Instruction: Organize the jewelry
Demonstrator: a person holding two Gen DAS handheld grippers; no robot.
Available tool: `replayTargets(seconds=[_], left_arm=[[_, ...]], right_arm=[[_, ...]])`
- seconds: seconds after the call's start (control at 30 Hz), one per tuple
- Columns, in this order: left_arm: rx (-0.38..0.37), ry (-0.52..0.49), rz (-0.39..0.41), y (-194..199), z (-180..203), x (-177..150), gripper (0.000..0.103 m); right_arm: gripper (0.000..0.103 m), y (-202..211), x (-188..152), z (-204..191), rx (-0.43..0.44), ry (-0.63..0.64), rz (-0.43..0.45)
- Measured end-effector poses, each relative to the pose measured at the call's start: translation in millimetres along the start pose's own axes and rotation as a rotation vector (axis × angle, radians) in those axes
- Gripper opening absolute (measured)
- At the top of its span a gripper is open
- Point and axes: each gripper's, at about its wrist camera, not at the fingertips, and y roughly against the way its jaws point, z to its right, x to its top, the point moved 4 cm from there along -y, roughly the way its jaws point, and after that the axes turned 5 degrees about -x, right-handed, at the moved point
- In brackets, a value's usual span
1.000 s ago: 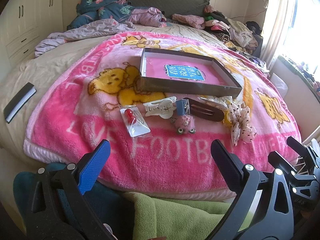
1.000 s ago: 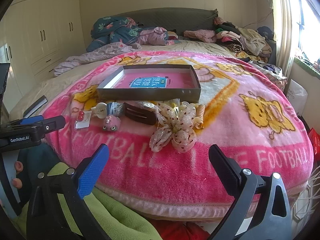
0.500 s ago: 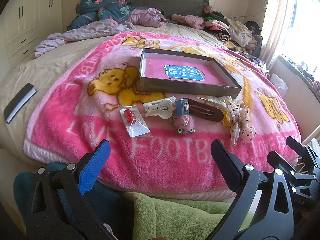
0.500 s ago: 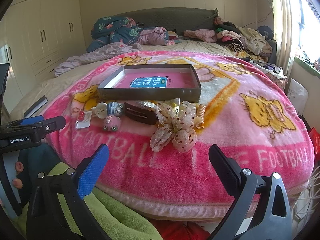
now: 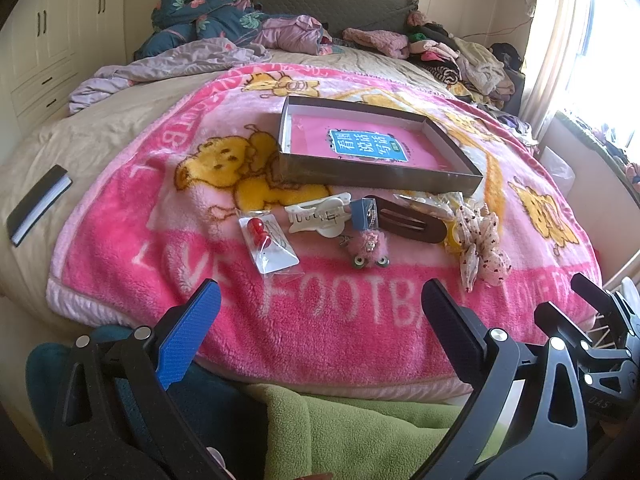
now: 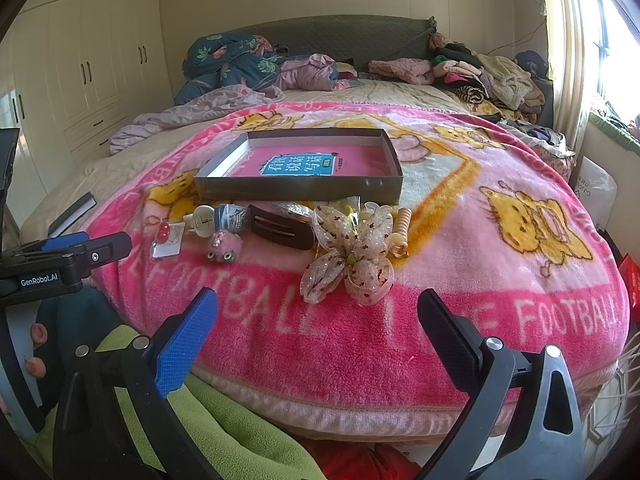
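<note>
A shallow dark box [image 5: 460,156] [image 6: 240,150] with a pink floor lies on the pink blanket. In front of it lies a row of accessories: a bag with red beads [image 5: 268,244] [image 6: 166,236], a white clip [image 5: 318,216], a small blue card [image 5: 363,213], a pink fuzzy charm [image 5: 366,245] [image 6: 224,246], a brown hair clip [image 5: 412,224] [image 6: 280,230], a sheer bow [image 5: 480,246] [image 6: 350,258] and a cream spiral tie [image 6: 402,226]. My left gripper [image 5: 320,326] and right gripper [image 6: 318,328] are open and empty, held near the bed's front edge.
A black book [image 5: 38,204] lies at the bed's left edge. Clothes and bedding [image 6: 460,68] pile up at the headboard. Wardrobes [image 6: 80,60] stand left, a window and curtain [image 6: 580,40] right. Green fabric [image 5: 360,432] is below the grippers.
</note>
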Motion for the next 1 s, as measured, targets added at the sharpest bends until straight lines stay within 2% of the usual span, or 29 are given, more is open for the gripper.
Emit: replayTargets(seconds=[0.33, 0.67, 0.9, 1.0], left_arm=[[0.000, 0.022, -0.009, -4, -1, -4, 0.092], [-0.016, 0.070, -0.025, -16, -22, -1, 0.092], [-0.046, 0.062, -0.047, -30, -22, 7, 0.092], [-0.089, 0.052, -0.067, -39, -15, 10, 0.092]], right_arm=[[0.097, -5, 1, -3, 0.002, -0.007, -0.013], [0.097, -25, 10, 1, -0.003, -0.006, -0.030], [0.097, -47, 14, 6, -0.015, 0.004, -0.059], [0.097, -56, 14, 11, -0.018, 0.003, -0.072]])
